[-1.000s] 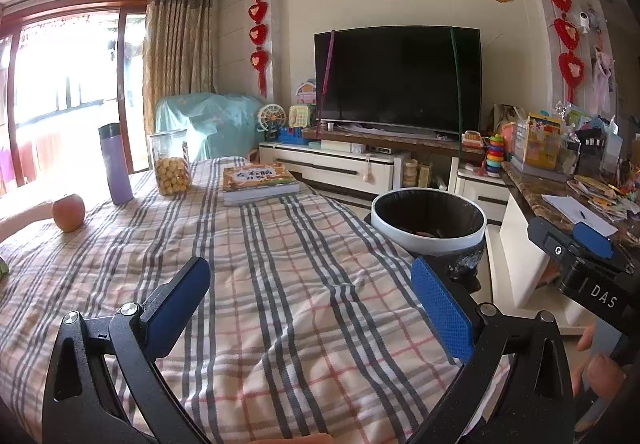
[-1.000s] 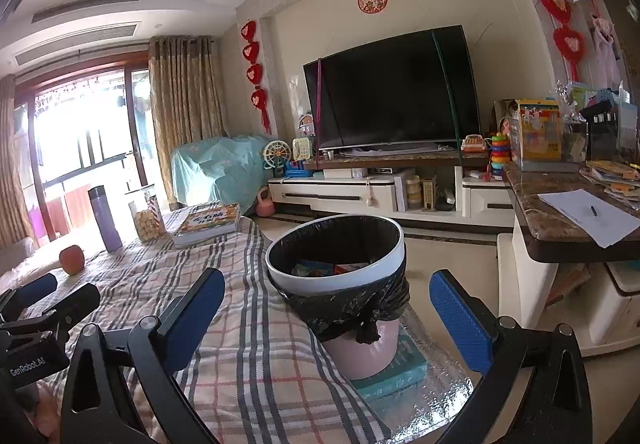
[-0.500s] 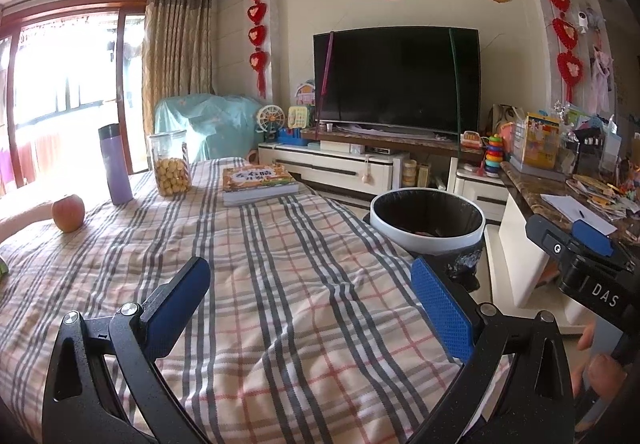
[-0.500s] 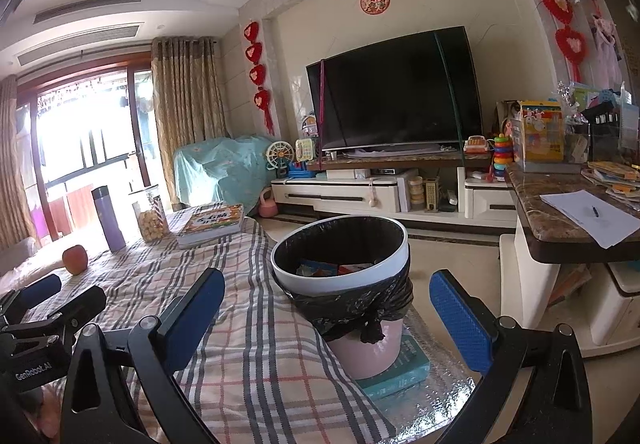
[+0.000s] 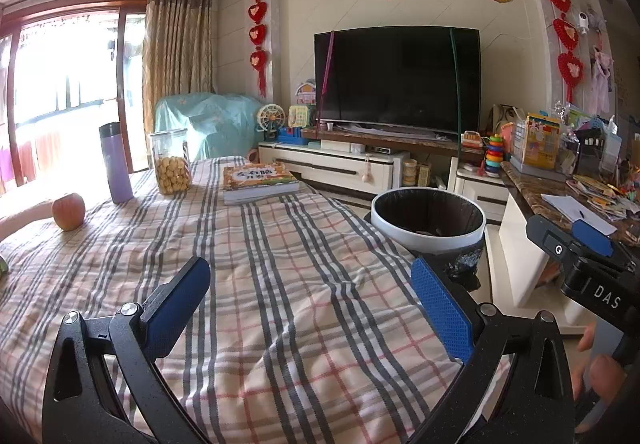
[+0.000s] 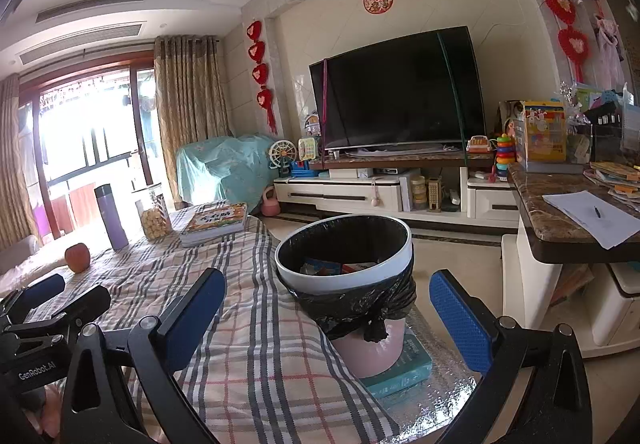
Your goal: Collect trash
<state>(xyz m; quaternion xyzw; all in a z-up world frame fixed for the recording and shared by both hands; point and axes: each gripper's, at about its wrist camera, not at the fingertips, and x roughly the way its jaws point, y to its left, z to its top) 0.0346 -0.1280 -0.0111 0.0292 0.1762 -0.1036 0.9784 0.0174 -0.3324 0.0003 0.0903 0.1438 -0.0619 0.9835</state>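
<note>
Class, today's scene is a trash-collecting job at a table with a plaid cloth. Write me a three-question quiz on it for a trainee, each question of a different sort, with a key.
1. True or false: the left claw is shut on a piece of trash.
2. Multiple choice: the trash bin is lined with A) a black bag, B) a blue bag, C) nothing.
3. Fill in: the round fruit on the plaid cloth, near the purple bottle, is an ____.

Key:
1. False. Both the left claw and the right claw are open and hold nothing.
2. A. The bag is knotted below the white rim, and some items lie inside the bin.
3. apple
</note>
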